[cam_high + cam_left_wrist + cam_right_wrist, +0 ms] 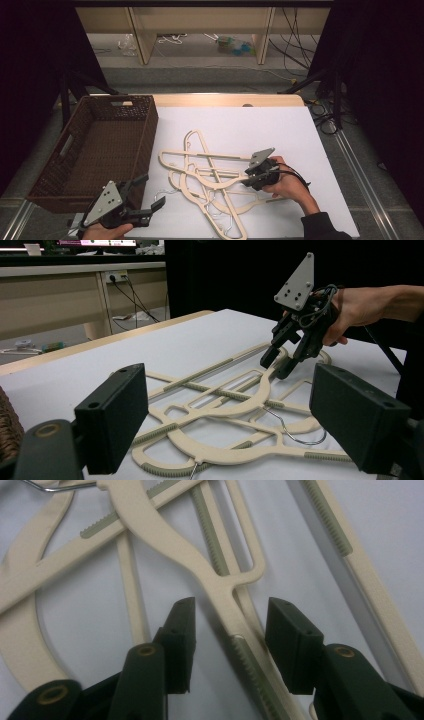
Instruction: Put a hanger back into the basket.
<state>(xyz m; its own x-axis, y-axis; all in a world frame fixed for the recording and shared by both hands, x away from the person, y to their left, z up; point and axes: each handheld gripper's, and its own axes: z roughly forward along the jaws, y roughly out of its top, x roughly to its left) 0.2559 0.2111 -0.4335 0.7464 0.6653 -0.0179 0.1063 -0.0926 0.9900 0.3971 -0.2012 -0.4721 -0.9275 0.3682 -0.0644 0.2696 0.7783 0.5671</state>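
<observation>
High view: hangers (210,182) piled near tabletop (280,125) front edge; right claw (251,180) over them. Left gripper view: left claw (225,415) released, empty. Right gripper view: right claw (230,630) straddles one hanger arm (220,587), unclenched, pads clear.

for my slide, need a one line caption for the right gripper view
Right gripper with jaws straddling, not yet pressing, the arm of a cream plastic clothes hanger in a tangled pile on the white table.

The high view looks forward and down over the whole table (300,125). The left gripper view looks low across it from the near left corner. The right gripper view looks closely down on the hangers (220,580), which all three views share.
</observation>
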